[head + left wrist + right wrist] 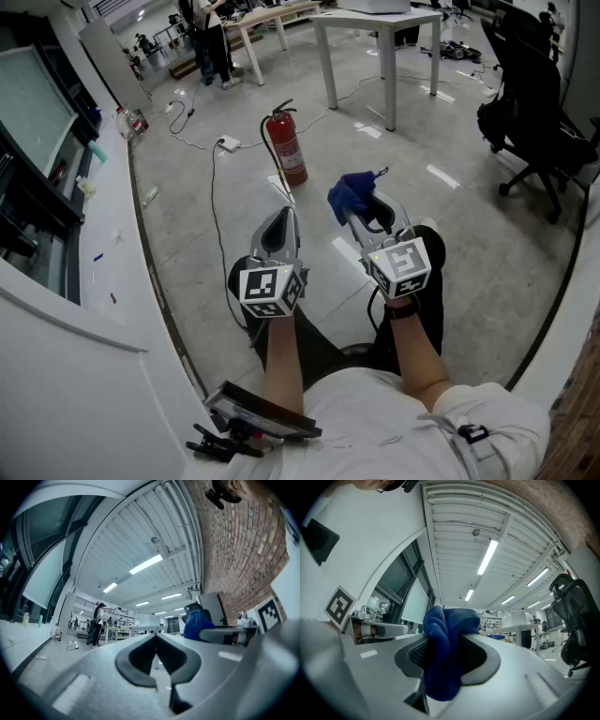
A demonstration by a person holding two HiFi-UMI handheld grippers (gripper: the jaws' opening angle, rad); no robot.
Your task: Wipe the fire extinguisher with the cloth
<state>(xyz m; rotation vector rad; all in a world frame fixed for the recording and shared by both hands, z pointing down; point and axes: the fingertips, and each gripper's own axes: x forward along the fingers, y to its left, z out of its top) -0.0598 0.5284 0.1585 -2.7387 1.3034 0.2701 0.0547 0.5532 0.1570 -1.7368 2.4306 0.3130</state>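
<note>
A red fire extinguisher (290, 148) with a black hose stands upright on the floor, ahead of both grippers and apart from them. My right gripper (352, 212) is shut on a bunched blue cloth (350, 193), which fills the jaws in the right gripper view as the blue cloth (445, 645). My left gripper (285, 216) is shut with nothing between its jaws; its tips meet in the left gripper view (156, 637). The blue cloth (196, 624) also shows at that view's right. Both grippers point forward and tilt upward.
A white cable and power strip (228, 143) lie on the floor left of the extinguisher. A white table (375, 23) stands beyond it, a black office chair (534, 122) at the right. A white counter (98, 272) runs along the left. People stand far off.
</note>
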